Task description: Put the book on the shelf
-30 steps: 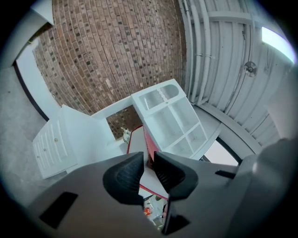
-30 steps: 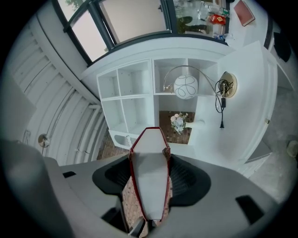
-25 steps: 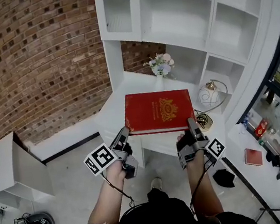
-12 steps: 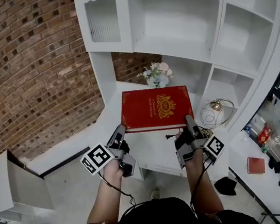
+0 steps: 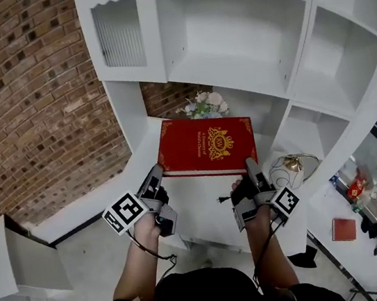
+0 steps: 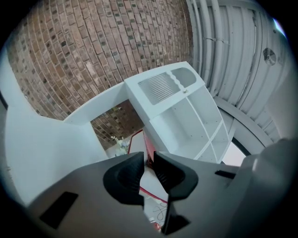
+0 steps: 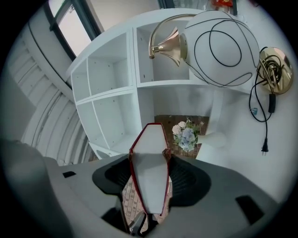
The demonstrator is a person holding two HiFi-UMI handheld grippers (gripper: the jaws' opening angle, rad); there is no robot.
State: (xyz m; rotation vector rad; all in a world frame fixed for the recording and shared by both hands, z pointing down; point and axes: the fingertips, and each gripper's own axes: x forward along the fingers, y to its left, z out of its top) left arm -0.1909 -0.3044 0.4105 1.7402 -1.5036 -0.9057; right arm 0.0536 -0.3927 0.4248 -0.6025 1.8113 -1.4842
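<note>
A brick wall (image 5: 26,100) stands off to the left of the left gripper (image 6: 149,161). That gripper's jaws are drawn narrow. A thin red edge runs through the gap, so they appear to pinch the near left corner of the book (image 5: 205,145), though its own view is too cramped to be sure. The red book is held level between the two grippers, reaching forward from their tips, with its gold crest facing up. Beyond it, ahead of both grippers, is a small bunch of flowers (image 5: 203,104), and above them are the white shelf (image 5: 231,63) compartments. The right gripper (image 7: 148,158) has its jaws spread wide, clamped on the thick page block at the book's near right corner. Just right of that gripper is a brass lamp (image 5: 290,165) with a white globe.
</note>
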